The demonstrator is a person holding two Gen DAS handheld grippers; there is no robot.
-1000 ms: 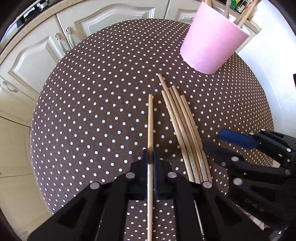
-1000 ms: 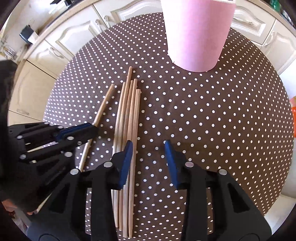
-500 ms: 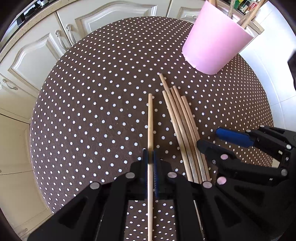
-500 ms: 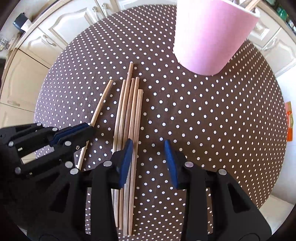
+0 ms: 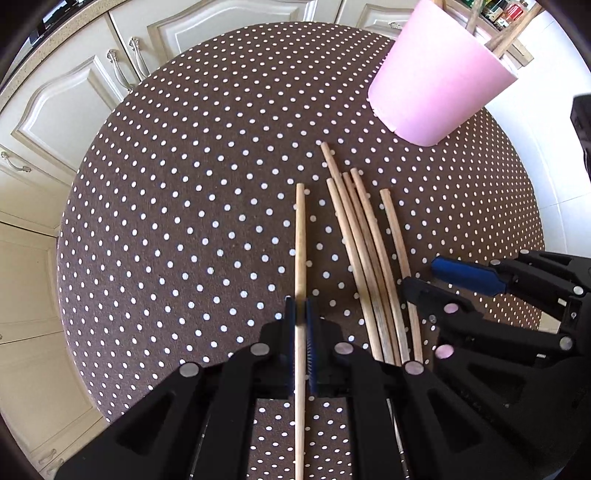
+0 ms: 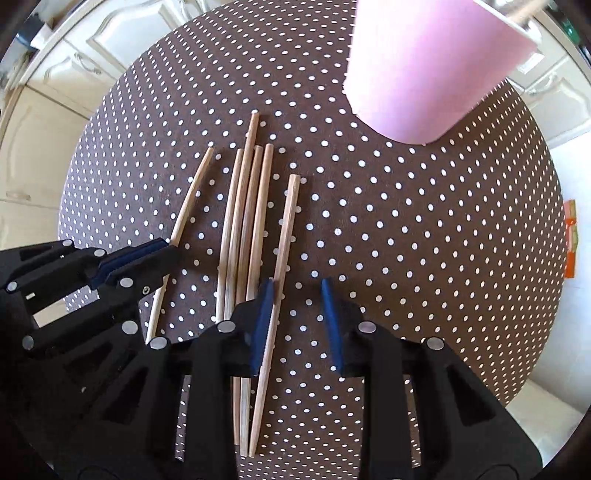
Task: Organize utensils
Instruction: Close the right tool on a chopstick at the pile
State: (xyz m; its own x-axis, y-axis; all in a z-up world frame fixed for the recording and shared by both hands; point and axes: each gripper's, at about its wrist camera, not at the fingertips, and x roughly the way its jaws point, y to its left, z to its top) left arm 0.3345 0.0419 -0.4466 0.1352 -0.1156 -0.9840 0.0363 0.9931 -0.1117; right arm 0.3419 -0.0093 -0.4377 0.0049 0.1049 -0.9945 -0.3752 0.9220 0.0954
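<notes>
Partway through: 1 stick pinched, 5 loose, a few already in the cup.

My left tongs [image 5: 300,314] are pressed onto 1 long round wooden stick [image 5: 300,236], which lies apart from the others on the brown white-dotted round tablecloth [image 5: 166,229]. My right tongs [image 6: 297,317] stand spread, with a separated thin wooden stick [image 6: 284,236] running against the inner face of their left finger; they have not closed on it. Just beside it lie 4 bunched wooden sticks [image 6: 245,206], touching. The tall pink paper cup [image 5: 439,81] stands at the far edge, with a few wooden sticks [image 5: 511,31] poking out. I judge 6 sticks remain to go in.
</notes>
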